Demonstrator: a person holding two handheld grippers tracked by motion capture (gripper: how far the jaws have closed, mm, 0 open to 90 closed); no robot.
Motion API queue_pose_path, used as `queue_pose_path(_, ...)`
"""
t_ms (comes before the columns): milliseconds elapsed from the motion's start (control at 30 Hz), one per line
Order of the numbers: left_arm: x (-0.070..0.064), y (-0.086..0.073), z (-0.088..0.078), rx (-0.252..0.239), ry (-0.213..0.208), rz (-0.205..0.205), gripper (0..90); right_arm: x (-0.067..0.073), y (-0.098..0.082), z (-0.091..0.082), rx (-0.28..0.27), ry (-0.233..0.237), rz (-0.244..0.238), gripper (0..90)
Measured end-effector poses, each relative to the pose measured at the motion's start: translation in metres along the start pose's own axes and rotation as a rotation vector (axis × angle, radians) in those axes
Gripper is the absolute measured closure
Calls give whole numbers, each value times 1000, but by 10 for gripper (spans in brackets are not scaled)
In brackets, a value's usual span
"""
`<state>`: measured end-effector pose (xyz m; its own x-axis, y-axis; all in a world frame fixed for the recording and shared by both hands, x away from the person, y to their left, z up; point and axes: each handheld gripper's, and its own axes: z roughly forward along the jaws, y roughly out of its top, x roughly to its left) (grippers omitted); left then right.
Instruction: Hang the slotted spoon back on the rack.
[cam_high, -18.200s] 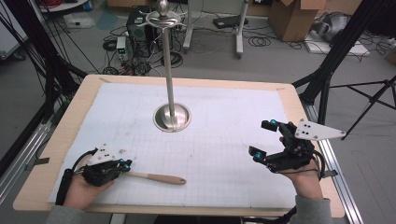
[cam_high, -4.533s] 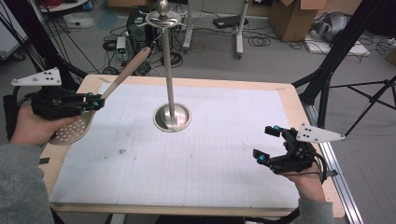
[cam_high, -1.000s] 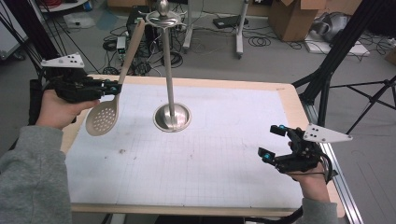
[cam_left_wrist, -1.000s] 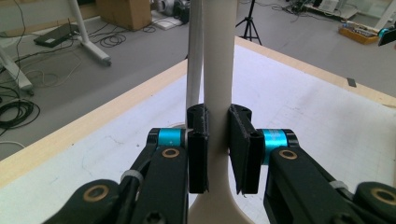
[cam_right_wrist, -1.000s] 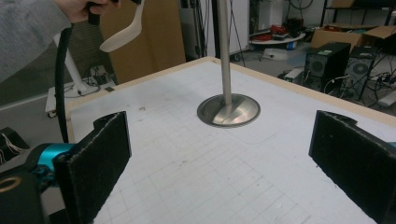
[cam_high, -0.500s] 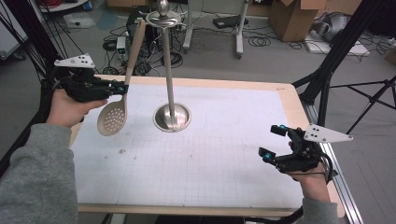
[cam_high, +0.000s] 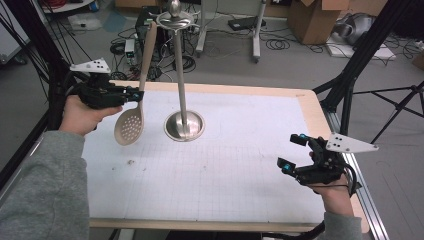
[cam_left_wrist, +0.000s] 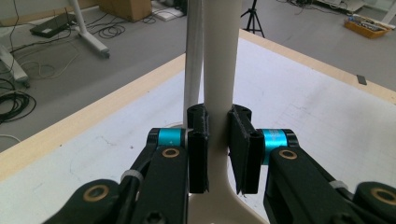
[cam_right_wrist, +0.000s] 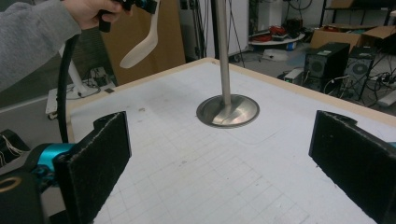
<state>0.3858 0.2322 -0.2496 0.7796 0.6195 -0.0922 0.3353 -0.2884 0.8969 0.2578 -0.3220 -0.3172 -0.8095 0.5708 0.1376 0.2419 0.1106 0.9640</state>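
While it is clamped by its handle between the jaws of the left gripper (cam_high: 131, 95), the slotted spoon (cam_high: 131, 125) is held in the air at the left of the high view, its perforated bowl hanging low over the surface (cam_high: 225, 170) and its wooden handle rising steeply to the ring at the top of the metal stand (cam_high: 183, 75). In the left gripper view the pale handle (cam_left_wrist: 218, 70) is seen pressed on both sides by the black pads, with the stand's pole (cam_left_wrist: 192, 60) just behind it. The round base of the stand is set on the gridded white mat, right of the spoon's bowl. At the lower right of the high view the right gripper (cam_high: 292, 152) is held above the surface's edge, well apart from the stand. In the right gripper view its jaws are spread wide with nothing between them, and the stand's base (cam_right_wrist: 228, 111) and the spoon (cam_right_wrist: 140, 44) are seen farther off.
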Motion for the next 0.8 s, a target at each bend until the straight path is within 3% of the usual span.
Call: queue_pose_path(800,-3,2,23,9,7,-6,777,0,0,-2,-4,-3,2,43)
